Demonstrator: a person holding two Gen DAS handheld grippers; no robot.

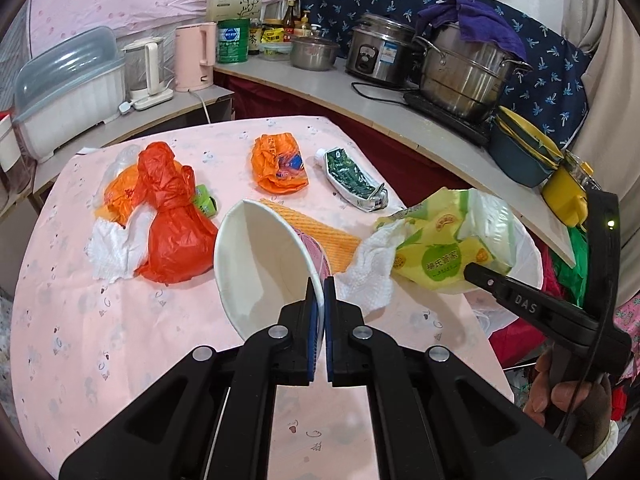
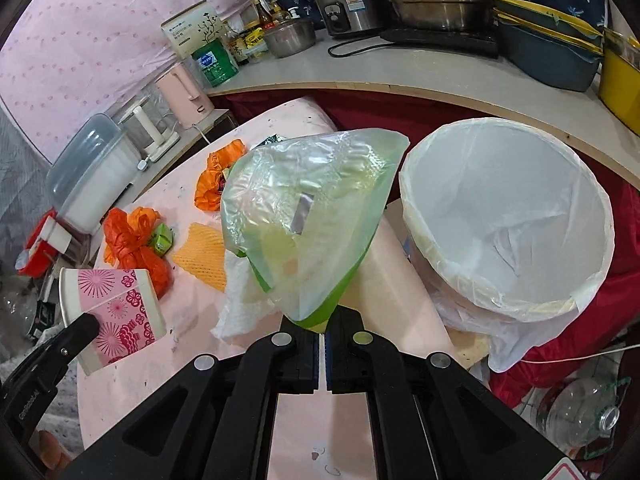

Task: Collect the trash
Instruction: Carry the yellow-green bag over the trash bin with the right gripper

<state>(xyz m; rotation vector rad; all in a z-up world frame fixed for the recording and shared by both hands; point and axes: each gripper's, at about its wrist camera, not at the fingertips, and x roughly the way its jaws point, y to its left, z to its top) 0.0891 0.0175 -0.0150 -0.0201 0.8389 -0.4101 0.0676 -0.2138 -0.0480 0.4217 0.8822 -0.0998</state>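
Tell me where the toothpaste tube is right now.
Left wrist view: the toothpaste tube lies on the table far side, right of the orange bag, behind the paper cup.

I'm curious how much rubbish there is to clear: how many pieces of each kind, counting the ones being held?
Plastic bags: 3
Paper towels: 2
Cup: 1
Tube: 1
Carton: 1
Foam net: 1
Wrapper: 1
Total: 10

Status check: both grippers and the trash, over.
Left gripper shut on paper cup rim. Right gripper shut on green wrapper, beside lined bin. Nothing blocking the bin.
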